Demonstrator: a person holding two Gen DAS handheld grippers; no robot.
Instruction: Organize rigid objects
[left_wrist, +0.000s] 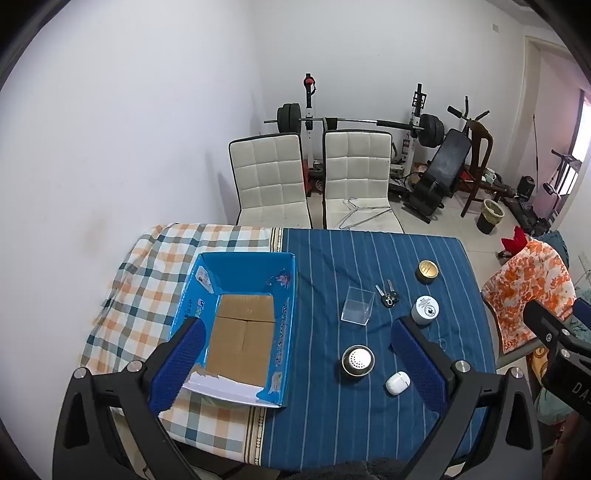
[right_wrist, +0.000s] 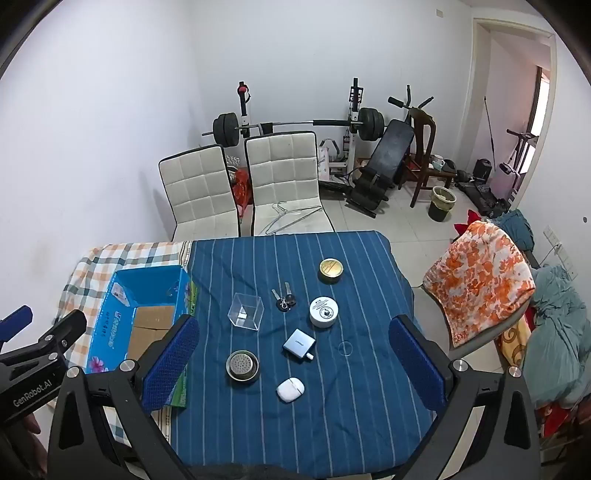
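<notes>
I hold the left gripper (left_wrist: 299, 363) tilted down over the table (left_wrist: 369, 424), fingers fully apart and clamping nothing. Behind its left finger (left_wrist: 177, 365) lies the open blue box (left_wrist: 284, 332), its cardboard floor bare. Between the fingers I see the metal strainer cup (left_wrist: 357, 361) and, near the right finger, the white earbud case (left_wrist: 397, 383). Beyond the fingertips stand the clear plastic box (left_wrist: 356, 305), the keys (left_wrist: 387, 295), the white round tin (left_wrist: 425, 309) and the gold-lidded tin (left_wrist: 428, 271).

The right gripper (right_wrist: 293, 363) is likewise spread wide and empty. Between its fingers lie the strainer cup, the earbud case and the grey charger (right_wrist: 299, 344). The blue box sits beyond and left of its left finger (right_wrist: 170, 363).
</notes>
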